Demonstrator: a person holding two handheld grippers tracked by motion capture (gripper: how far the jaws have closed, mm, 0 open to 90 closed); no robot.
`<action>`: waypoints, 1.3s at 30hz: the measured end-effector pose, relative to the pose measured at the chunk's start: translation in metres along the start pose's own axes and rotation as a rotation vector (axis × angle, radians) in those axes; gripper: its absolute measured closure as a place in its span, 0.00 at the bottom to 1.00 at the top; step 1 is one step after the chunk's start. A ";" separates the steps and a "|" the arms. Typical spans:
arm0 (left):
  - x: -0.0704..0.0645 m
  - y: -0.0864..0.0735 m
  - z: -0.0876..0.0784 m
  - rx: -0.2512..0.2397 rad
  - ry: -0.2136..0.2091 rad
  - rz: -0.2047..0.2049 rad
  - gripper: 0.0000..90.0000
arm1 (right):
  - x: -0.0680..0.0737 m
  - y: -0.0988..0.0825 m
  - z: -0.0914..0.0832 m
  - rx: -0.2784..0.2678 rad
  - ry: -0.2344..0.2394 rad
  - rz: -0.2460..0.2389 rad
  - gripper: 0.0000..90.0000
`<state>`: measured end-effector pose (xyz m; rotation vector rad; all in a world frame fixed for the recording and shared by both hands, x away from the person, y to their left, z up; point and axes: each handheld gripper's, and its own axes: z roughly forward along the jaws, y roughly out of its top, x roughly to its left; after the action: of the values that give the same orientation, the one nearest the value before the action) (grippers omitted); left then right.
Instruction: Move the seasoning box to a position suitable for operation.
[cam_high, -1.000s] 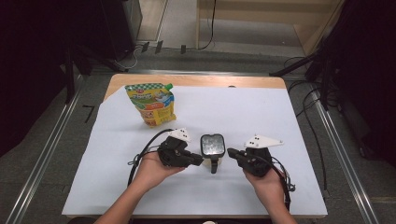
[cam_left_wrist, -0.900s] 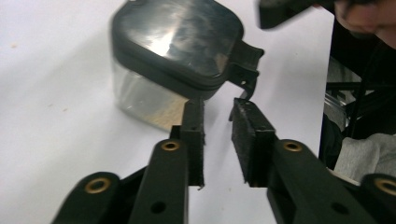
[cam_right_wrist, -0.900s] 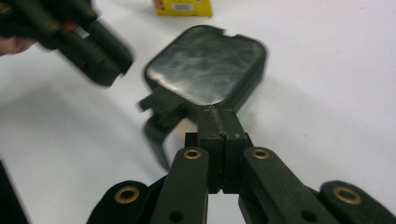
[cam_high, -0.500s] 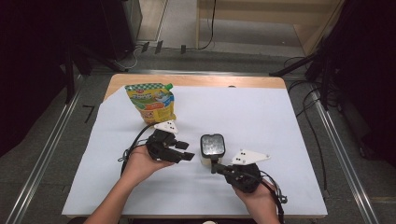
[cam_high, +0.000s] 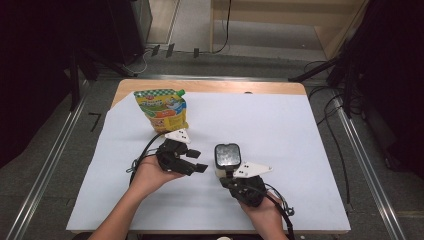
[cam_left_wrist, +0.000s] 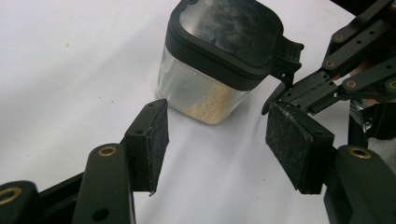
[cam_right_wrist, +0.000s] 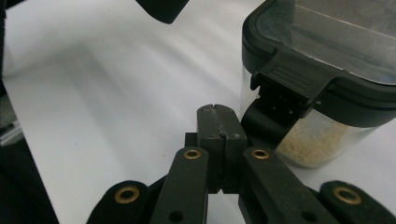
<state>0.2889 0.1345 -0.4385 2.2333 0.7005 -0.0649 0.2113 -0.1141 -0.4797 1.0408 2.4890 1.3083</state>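
While upright on the table, container (cam_high: 227, 157) has its long axis vertical, lid latch facing right gripper (cam_right_wrist: 219, 135) — jaws pressed together, empty — left gripper (cam_left_wrist: 215, 140) just opening, empty

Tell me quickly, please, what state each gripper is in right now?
Left gripper: open, fingers have just been opening, nothing between them.
Right gripper: closed, empty, tips beside the latch of the container.

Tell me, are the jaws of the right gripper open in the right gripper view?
No, the right gripper has its two black jaws pressed flat together with nothing between them, just under the latch of the clear container.
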 end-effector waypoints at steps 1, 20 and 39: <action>0.001 0.000 0.000 -0.001 -0.001 -0.002 0.45 | 0.000 0.000 0.000 0.000 -0.005 -0.002 1.00; 0.002 -0.001 0.000 0.000 -0.009 0.006 0.45 | -0.013 -0.005 -0.013 0.013 -0.036 0.028 1.00; -0.001 0.002 0.005 -0.003 -0.019 0.032 0.44 | -0.048 -0.012 -0.036 0.004 -0.106 0.092 1.00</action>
<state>0.2900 0.1296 -0.4399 2.2373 0.6535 -0.0688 0.2265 -0.1737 -0.4758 1.2061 2.3938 1.2376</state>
